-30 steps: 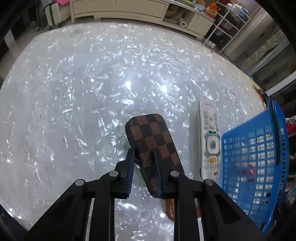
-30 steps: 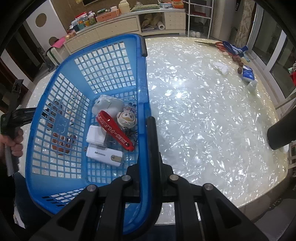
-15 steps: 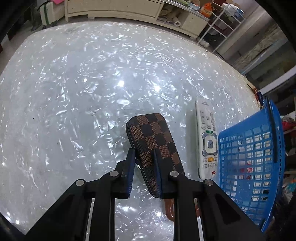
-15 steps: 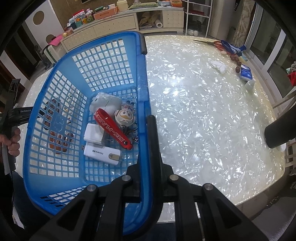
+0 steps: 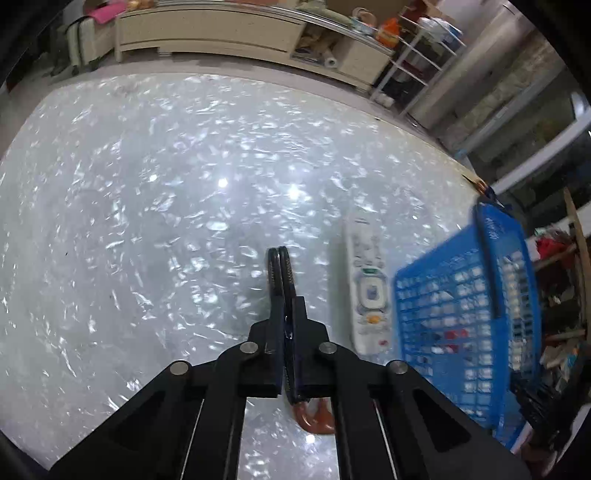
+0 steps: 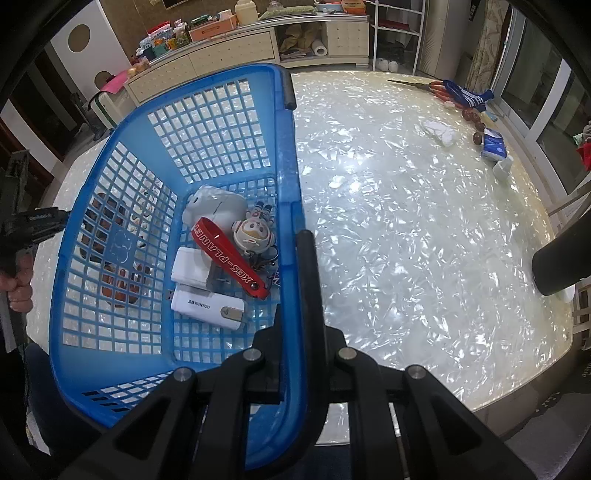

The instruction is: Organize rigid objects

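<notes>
In the left wrist view my left gripper point(image 5: 283, 317) is shut on the brown checkered case point(image 5: 280, 275), now held edge-on above the shiny table, its orange-brown loop point(image 5: 314, 421) hanging below. A white remote point(image 5: 369, 291) lies on the table just right of it. The blue basket point(image 5: 465, 314) is further right. In the right wrist view my right gripper point(image 6: 295, 314) is shut on the blue basket's near-right rim point(image 6: 291, 229). Inside lie a white dongle point(image 6: 208, 306), a red strap point(image 6: 229, 256), a small astronaut figure point(image 6: 253, 234) and a white case point(image 6: 214, 203).
Scissors point(image 6: 424, 85), a blue cloth point(image 6: 467, 95), tissues point(image 6: 439, 133) and small items sit at the table's far right edge. A dark cylinder point(image 6: 561, 269) pokes in at the right. Cabinets point(image 5: 221, 29) and a rack point(image 5: 417, 55) stand beyond the table.
The left gripper has closed tightly on the checkered case and turned it from flat to edge-on, lifted. The basket looks tilted and blurred in the left view. The right gripper keeps its hold.
</notes>
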`<state>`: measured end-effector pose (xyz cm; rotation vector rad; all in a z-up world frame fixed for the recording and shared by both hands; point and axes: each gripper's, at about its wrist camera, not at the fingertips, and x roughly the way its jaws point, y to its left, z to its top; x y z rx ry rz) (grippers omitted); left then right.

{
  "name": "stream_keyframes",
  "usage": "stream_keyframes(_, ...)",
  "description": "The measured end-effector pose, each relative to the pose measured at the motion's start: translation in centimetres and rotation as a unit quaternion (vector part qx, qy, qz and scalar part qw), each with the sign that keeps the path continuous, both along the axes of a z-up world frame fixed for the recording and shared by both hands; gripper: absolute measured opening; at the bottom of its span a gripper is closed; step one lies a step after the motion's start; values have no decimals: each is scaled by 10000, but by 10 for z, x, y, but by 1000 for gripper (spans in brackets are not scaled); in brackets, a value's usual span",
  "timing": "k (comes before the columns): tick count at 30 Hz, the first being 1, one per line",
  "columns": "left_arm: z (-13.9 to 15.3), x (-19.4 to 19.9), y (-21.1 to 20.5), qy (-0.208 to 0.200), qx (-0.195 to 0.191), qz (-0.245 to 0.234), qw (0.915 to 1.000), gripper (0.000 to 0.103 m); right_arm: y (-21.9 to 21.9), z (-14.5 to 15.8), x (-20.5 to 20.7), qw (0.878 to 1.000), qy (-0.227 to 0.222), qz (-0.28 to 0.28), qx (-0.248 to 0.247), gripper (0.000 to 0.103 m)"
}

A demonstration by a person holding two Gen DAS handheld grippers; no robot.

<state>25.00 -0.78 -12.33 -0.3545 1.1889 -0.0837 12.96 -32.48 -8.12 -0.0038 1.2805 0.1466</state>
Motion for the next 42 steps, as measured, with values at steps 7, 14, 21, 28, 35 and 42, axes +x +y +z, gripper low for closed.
stream_keyframes(7, 27, -5, -7, -150, 151, -272, 9994, 1, -1, 0, 0, 10000, -13, -7, 28, 10)
stream_keyframes(14, 70, -14, -17, -448, 216, -638, 9967, 1, -2, 0, 0, 10000, -23, -5, 72, 10)
stream_keyframes(21, 134, -24, -40, -963, 370, -1203, 9874, 1, -4, 0, 0, 9999, -37, -15, 108, 10)
stream_keyframes(28, 182, -34, -75, -1439, 436, -1745, 9731, 1, -5, 0, 0, 9999, -46, -30, 148, 10)
stream_keyframes(35, 197, -33, -123, -1635, 340, -2293, 9589, 0, -5, 0, 0, 9998, -54, -32, 185, 10)
stream_keyframes(42, 164, -31, -180, -1306, 356, -3046, 9428, 0, -4, -2, 2, 9998, -43, -32, 207, 10)
